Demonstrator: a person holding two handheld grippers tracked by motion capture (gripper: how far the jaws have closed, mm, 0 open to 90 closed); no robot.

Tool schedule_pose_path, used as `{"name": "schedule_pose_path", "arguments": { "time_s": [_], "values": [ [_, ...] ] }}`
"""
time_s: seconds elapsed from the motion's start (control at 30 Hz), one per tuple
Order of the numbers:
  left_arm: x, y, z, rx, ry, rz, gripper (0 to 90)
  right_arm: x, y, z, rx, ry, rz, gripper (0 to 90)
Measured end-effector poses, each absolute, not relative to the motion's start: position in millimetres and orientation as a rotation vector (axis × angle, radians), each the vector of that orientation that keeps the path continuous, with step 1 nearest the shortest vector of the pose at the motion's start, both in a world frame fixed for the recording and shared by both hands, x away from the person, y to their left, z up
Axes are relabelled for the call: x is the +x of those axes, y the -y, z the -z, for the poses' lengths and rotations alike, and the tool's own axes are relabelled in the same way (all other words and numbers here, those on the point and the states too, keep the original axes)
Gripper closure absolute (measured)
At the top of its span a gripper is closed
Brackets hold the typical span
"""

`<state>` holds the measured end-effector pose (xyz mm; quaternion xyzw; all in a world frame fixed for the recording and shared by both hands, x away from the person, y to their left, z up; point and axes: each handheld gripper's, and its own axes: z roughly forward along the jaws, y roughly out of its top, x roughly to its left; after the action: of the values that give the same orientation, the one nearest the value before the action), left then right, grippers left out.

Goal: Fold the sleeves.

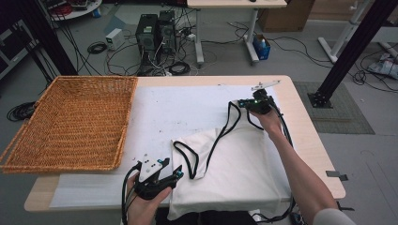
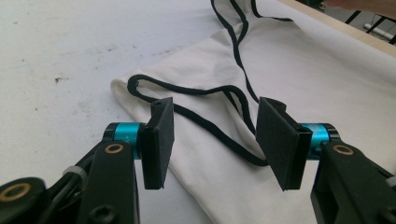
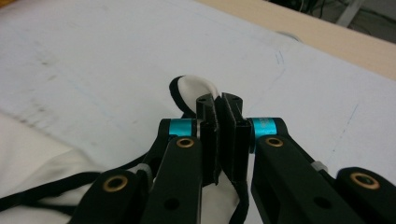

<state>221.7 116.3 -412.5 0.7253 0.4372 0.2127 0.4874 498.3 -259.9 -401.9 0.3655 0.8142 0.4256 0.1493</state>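
On the white-covered table (image 1: 187,108), the right gripper (image 1: 257,104) pinches the bag's (image 1: 234,173) far corner; the left gripper (image 1: 162,176), jaws spread, hovers beside its near strap (image 1: 185,157).

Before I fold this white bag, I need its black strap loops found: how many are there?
2. One strap loop lies near the left gripper; the other strap loop is pinched with the bag's corner in the right gripper.

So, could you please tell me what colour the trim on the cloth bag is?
Black trim on a cream cloth bag, clearest in the left gripper view.
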Motion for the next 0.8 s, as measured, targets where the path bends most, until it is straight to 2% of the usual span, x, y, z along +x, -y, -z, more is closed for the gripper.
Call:
{"name": "schedule_pose_path", "arguments": {
  "time_s": [0.3, 0.57, 0.8],
  "values": [
    [228, -115, 411, 1.759, -1.06, -0.507, 47.2, 402, 268, 385, 0.885, -2.277, -1.299, 87.3],
    [231, -107, 411, 1.778, -1.038, -0.491, 47.2, 312, 273, 406, 0.847, -2.288, -1.324, 87.2],
    [233, -99, 417, 1.8, -1.033, -0.469, 47.2, 265, 285, 429, 0.866, -2.341, -1.225, 86.8]
  ]
}}
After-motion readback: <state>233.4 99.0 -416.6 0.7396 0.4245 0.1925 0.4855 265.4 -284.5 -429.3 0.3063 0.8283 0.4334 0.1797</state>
